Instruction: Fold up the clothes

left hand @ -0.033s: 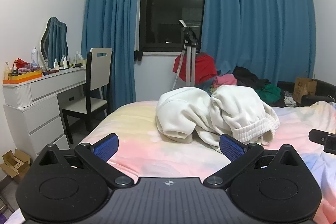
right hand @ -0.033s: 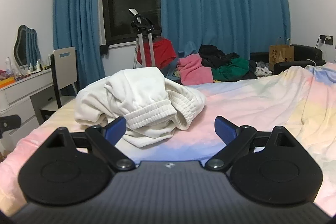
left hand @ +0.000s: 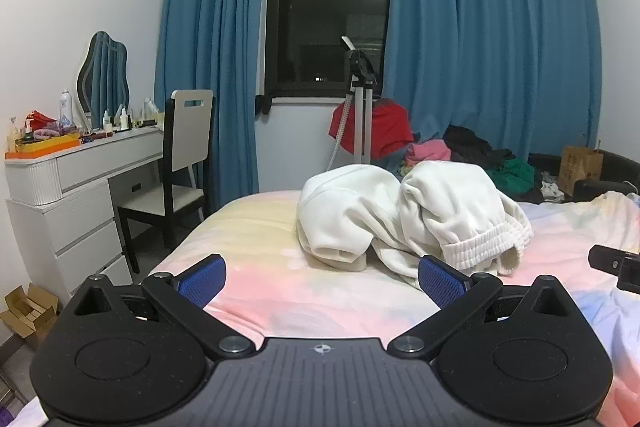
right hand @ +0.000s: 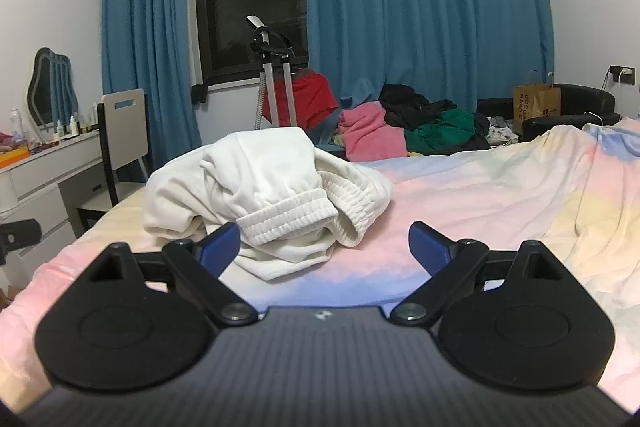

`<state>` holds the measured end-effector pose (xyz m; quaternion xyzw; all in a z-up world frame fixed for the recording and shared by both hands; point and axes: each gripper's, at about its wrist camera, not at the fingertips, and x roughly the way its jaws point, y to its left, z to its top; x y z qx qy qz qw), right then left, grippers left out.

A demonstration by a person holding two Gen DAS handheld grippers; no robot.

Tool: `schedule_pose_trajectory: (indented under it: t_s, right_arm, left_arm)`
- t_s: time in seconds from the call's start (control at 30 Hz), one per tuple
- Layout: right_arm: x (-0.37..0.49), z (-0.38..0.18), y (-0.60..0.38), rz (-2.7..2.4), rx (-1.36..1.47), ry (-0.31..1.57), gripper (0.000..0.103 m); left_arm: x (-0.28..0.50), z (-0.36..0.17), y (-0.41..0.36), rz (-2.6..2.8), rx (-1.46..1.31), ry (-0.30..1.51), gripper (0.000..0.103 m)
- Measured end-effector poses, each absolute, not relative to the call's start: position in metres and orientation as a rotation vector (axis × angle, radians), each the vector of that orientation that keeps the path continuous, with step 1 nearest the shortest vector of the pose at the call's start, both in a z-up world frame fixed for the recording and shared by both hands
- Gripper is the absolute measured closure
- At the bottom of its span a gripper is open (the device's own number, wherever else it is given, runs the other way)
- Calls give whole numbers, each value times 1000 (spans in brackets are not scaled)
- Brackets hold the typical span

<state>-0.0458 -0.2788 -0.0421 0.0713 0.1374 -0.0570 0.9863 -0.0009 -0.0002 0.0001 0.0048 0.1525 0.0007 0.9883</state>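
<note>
A crumpled white garment (left hand: 408, 215) with ribbed elastic cuffs lies in a heap on the pastel bedsheet (left hand: 280, 291). It also shows in the right wrist view (right hand: 264, 195). My left gripper (left hand: 322, 281) is open and empty, low over the sheet just in front of the heap. My right gripper (right hand: 324, 247) is open and empty, its left finger (right hand: 220, 245) close to the garment's lower edge. The right gripper's tip shows at the right edge of the left wrist view (left hand: 616, 263).
A pile of coloured clothes (right hand: 404, 131) lies beyond the bed by the blue curtains. A tripod stand (left hand: 360, 115) with a red cloth stands at the window. A white dressing table (left hand: 76, 187) and chair (left hand: 180, 167) are on the left. A paper bag (right hand: 536, 103) is at the right.
</note>
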Motion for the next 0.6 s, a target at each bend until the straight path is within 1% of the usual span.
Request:
schedule_pose_trajectory:
  t_s: [0.3,0.6]
  right_arm:
    - [-56,-34,-268,-105,85,230,10]
    - [-61,-32,-269,-92,102,255,10]
  left_arm:
    - [-10,0,-9,7,23,290,0]
    - [-16,5,-15,-2,27,269,0]
